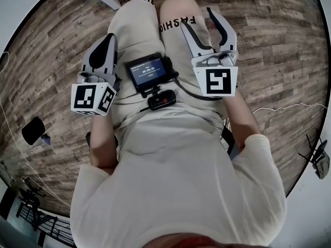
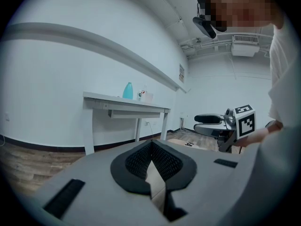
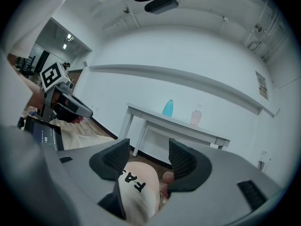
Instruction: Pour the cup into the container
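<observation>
A white table point(image 2: 123, 103) stands by the far wall, and the same table point(image 3: 178, 125) shows in the right gripper view. On it are a teal bottle point(image 2: 128, 90) and small white items point(image 2: 145, 96), too small to tell apart. The right gripper view shows the teal bottle point(image 3: 168, 108) and a pale pump bottle point(image 3: 196, 116). My left gripper point(image 1: 109, 38) is held at waist height, shut and holding nothing, its pads point(image 2: 141, 161) meeting. My right gripper point(image 1: 196, 18) stands open and holds nothing; only the person's knee point(image 3: 136, 187) shows behind its gap.
The person stands on a wooden plank floor point(image 1: 269, 50), far from the table. A small screen device point(image 1: 149, 72) hangs at the person's chest between both grippers. A black object point(image 1: 33, 130) sits on the floor at left; cables point(image 1: 289, 106) run along the floor at right.
</observation>
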{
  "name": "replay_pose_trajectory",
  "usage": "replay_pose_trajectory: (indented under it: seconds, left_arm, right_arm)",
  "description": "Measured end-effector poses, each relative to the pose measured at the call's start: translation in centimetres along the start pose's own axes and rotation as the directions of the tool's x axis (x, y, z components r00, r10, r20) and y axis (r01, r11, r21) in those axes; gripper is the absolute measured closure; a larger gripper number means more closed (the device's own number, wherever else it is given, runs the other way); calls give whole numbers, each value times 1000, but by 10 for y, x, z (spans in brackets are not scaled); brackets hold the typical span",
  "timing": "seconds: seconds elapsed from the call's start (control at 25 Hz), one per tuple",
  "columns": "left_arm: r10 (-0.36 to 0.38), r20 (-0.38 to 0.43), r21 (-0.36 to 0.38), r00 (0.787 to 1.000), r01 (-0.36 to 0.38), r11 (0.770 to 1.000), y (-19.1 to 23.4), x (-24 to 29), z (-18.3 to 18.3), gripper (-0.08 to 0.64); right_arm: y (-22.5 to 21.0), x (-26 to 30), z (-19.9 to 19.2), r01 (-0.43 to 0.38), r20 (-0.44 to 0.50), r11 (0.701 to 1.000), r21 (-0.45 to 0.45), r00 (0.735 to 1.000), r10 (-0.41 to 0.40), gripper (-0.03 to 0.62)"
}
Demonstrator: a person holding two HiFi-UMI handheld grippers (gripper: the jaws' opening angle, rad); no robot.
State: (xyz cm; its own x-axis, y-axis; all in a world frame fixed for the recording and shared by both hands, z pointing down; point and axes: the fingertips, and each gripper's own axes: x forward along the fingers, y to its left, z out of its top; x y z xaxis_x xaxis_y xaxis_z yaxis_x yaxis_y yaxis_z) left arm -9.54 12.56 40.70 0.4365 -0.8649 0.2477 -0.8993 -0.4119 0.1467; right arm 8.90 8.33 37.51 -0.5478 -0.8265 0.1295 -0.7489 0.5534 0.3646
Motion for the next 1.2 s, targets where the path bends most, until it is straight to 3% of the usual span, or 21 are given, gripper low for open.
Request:
replay_pose_trajectory:
  seconds: [1.2]
  left_arm:
    - [0,-1,-1,1000,0,1000,-1,0,1,548]
  right_arm:
    - [0,0,3,-2,5,1000,-3,1000,2,322]
